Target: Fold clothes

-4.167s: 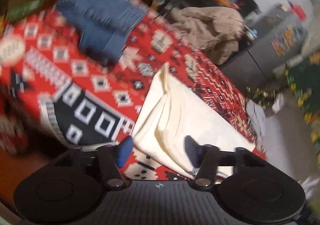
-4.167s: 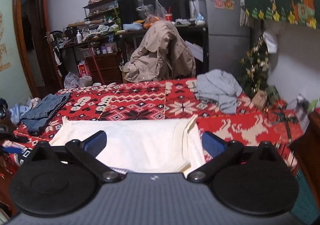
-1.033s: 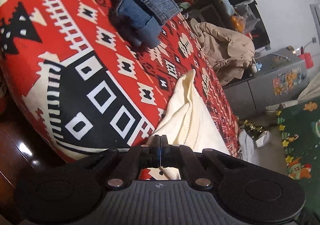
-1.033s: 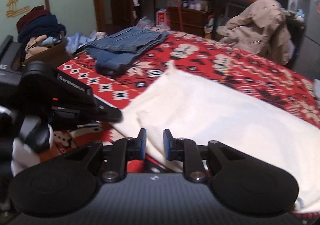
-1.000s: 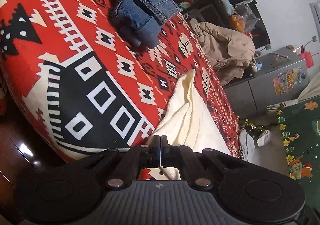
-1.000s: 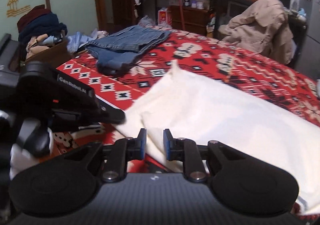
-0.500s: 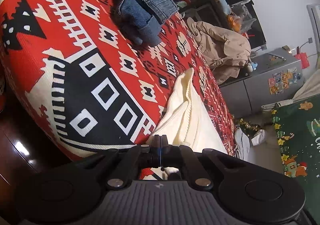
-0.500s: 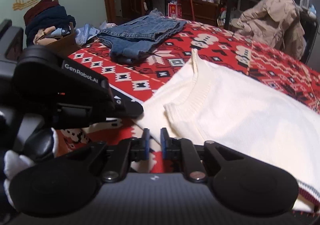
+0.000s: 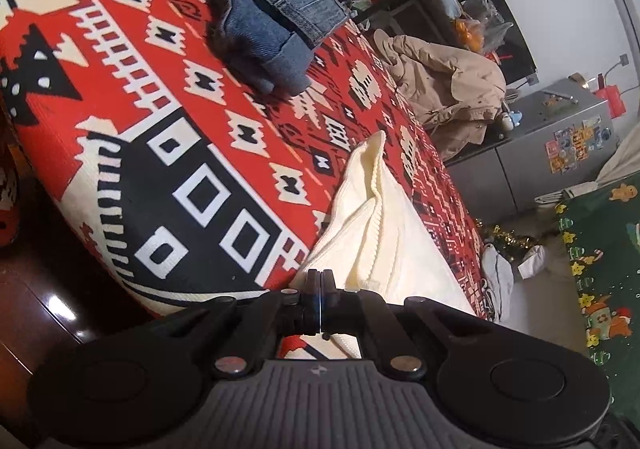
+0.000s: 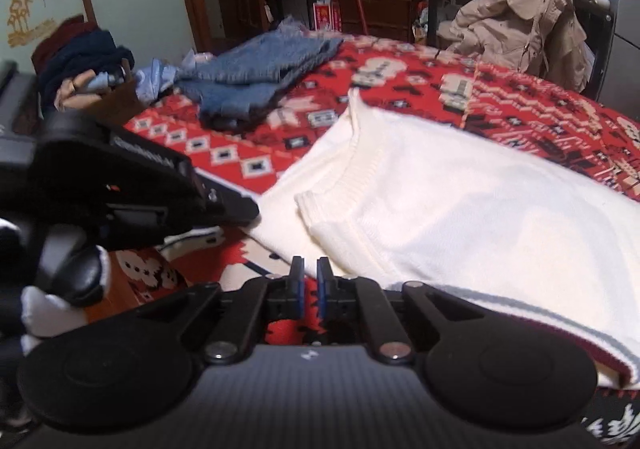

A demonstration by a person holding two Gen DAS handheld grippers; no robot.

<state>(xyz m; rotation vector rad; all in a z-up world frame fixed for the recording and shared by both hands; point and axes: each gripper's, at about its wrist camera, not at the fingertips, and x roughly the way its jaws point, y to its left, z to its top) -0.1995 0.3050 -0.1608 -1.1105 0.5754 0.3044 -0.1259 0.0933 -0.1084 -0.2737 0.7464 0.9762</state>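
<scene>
A bed covered by a red patterned blanket (image 9: 168, 101), woven-looking with black and cream geometric blocks, is seen filling both views. On it a cream knitted sweater (image 10: 460, 209) is laid flat near the front edge, soft and ribbed at its neckline and bordered at the hem by a dark red and grey stripe. Further back, a pair of blue jeans (image 9: 264, 9) is already set aside in a thick folded stack, so part of the task is judged done, while the sweater is not yet folded. The left gripper (image 9: 320, 299) is seen shut at the sweater's near edge; whether knit is pinched there cannot be told. The right gripper (image 10: 308, 287) is held nearly together, a narrow gap showing, with nothing visibly between the jaws.
</scene>
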